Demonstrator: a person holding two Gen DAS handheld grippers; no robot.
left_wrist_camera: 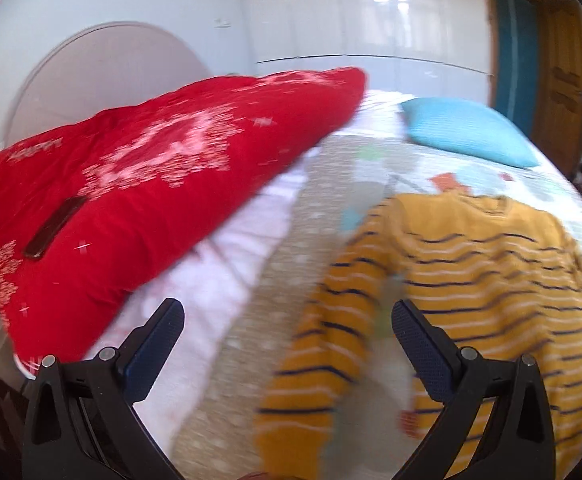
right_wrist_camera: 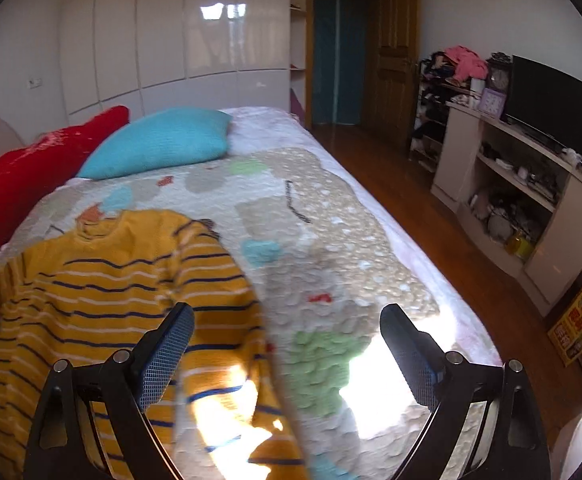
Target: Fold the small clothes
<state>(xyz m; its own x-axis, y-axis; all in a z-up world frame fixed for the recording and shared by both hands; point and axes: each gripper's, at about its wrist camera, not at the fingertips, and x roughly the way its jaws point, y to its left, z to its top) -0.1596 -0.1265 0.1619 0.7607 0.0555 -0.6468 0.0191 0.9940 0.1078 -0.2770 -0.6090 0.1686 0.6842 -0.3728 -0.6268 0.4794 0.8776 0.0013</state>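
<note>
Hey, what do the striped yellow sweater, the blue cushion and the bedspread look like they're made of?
The sweater looks like soft knit, probably cotton or wool: limp, matte, woven-in stripes. The blue cushion seems to have a knitted or textured fabric cover, going by its fine ribbed surface, though blur leaves that open. The bedspread looks like quilted cotton, puckered into small bumps, with a matte printed pattern.

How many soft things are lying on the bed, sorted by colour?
Red: 1, the red pillow
Blue: 1, the blue cushion
Yellow with stripes: 1, the sweater
Total: 3, all lying on the bedspread.
</note>
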